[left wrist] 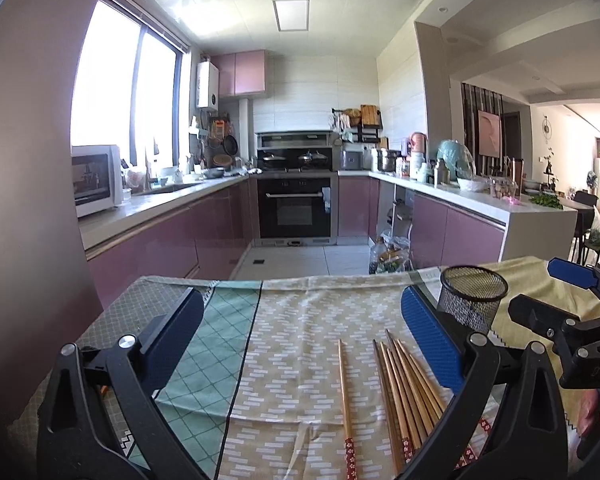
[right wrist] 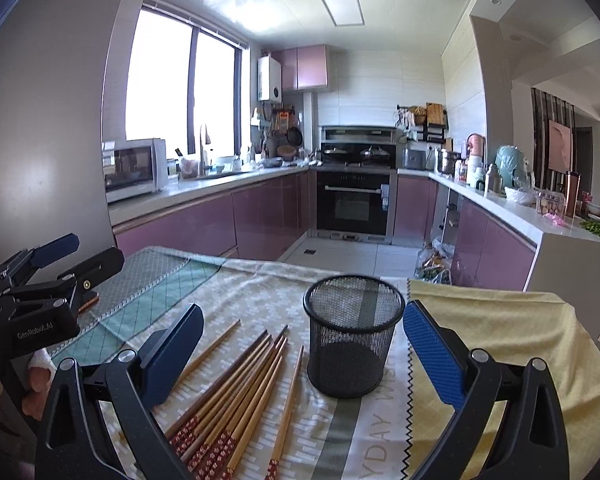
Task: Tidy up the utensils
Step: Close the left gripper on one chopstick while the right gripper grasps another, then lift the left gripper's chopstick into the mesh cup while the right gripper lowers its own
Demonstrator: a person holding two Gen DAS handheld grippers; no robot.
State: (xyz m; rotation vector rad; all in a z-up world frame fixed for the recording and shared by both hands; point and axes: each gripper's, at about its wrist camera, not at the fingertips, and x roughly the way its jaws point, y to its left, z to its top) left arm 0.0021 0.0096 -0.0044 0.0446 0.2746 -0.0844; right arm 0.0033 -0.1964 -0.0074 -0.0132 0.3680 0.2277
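Several wooden chopsticks [left wrist: 404, 392] with red patterned ends lie in a loose bundle on the table; one chopstick [left wrist: 345, 392] lies apart to their left. An empty black mesh cup [left wrist: 474, 296] stands upright just right of them. My left gripper [left wrist: 300, 300] is open above the cloth, its right finger over the bundle and nothing between the fingers. In the right wrist view, the mesh cup [right wrist: 354, 340] stands between the fingers of my open right gripper [right wrist: 304, 312]. The chopsticks [right wrist: 236, 396] fan out left of the cup. The left gripper [right wrist: 96, 248] shows at far left.
A patterned tablecloth [left wrist: 292, 332] covers the table, with a yellow cloth [right wrist: 500, 328] on the right side. The table's far edge drops to a tiled kitchen floor [right wrist: 340, 252] between purple cabinets. A hand [left wrist: 596, 412] holds the right gripper [left wrist: 536, 288].
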